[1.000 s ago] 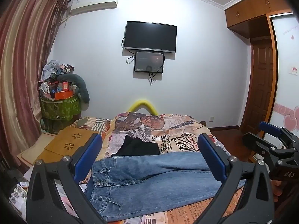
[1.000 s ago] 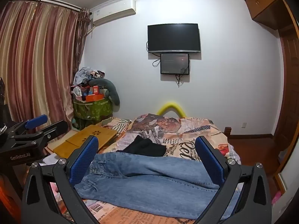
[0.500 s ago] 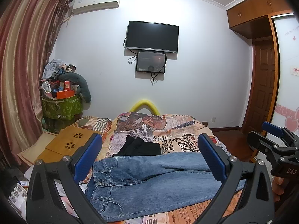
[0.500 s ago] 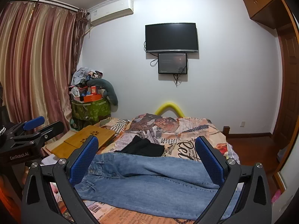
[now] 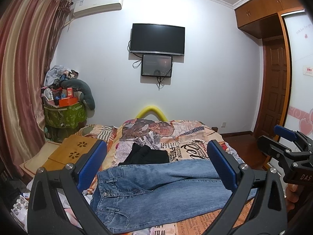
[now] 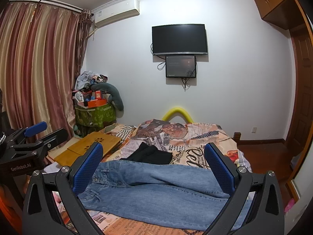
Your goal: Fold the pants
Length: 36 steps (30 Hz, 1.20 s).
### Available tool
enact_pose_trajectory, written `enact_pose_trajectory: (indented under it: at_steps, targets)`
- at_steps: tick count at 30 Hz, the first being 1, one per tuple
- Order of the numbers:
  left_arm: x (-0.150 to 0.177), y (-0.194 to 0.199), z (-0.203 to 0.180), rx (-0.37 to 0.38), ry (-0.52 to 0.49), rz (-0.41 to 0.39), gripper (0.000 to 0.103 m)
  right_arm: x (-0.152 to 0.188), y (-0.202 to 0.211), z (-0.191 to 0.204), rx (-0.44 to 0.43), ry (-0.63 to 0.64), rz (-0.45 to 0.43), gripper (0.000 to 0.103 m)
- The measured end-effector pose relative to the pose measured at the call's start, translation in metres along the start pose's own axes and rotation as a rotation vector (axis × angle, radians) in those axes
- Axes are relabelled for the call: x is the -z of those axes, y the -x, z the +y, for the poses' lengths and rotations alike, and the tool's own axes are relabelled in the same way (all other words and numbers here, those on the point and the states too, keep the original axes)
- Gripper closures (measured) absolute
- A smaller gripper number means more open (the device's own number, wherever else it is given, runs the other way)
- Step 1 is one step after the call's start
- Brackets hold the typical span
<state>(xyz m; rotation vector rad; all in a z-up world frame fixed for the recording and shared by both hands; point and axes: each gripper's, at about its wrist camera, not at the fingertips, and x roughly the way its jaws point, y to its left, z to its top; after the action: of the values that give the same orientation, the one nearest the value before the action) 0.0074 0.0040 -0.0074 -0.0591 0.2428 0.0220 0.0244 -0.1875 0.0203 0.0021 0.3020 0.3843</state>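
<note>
Blue jeans (image 5: 156,192) lie flat across the near end of the bed, waistband to the left and legs running right; the right wrist view shows the same jeans (image 6: 156,188). My left gripper (image 5: 157,162) hovers above them, open, with nothing between its blue pads. My right gripper (image 6: 153,160) is also open and held above the jeans, touching nothing. In the left wrist view the right gripper (image 5: 289,148) shows at the right edge. In the right wrist view the left gripper (image 6: 37,137) shows at the left edge.
A folded black garment (image 5: 146,155) lies on the newspaper-print bedspread (image 5: 185,137) just beyond the jeans. A wooden lap desk (image 5: 70,152) sits at the bed's left. A green box piled with clutter (image 5: 64,115) stands by the curtain (image 5: 23,78). A wooden door (image 5: 275,86) is at right.
Both grippers have drifted slightly, so the room shifts a little in each view. The jeans lie as before, and both grippers remain open.
</note>
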Motion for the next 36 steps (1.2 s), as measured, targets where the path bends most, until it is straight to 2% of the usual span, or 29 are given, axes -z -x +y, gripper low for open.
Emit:
enact_pose_trajectory:
  at_steps: [36]
  targets:
    - [-0.0061,-0.0019,-0.0068,-0.003,-0.009,-0.002,0.0,0.0043,-0.0025,-0.0026,0.001,-0.013,0.002,0.0]
